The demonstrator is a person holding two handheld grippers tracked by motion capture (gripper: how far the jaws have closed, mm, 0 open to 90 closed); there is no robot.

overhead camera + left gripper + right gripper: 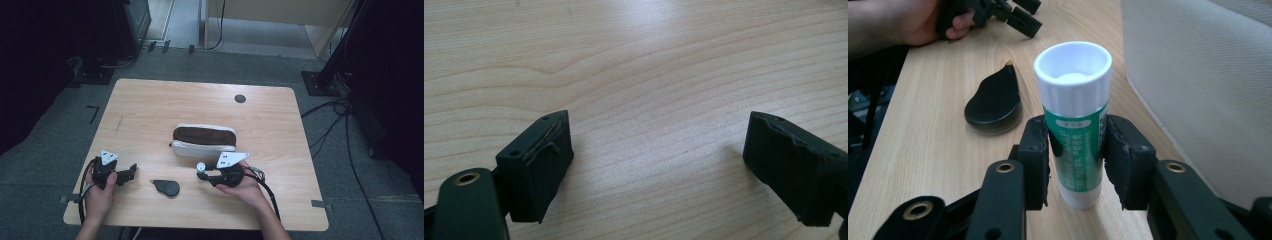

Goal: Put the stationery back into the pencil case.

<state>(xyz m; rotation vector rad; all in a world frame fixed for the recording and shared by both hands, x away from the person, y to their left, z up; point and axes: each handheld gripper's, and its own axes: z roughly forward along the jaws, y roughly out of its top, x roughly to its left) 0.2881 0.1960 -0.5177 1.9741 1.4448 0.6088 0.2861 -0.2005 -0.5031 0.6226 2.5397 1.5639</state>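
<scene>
A green glue stick (1075,115) with a white cap stands upright between the jaws of my right gripper (1076,150), which is shut on it. From above, the glue stick (200,167) and right gripper (202,174) sit just in front of a white pencil pouch (204,141) whose open top shows a brown inside. My left gripper (133,173) rests low at the front left of the table. Its jaws (656,145) stand wide open over bare wood with nothing between them.
A flat black teardrop-shaped object (166,187) lies between the two grippers, left of the glue stick (994,102). The wooden table (150,110) has a round dark grommet (240,98) at the back. Cables (330,130) run over the floor to the right.
</scene>
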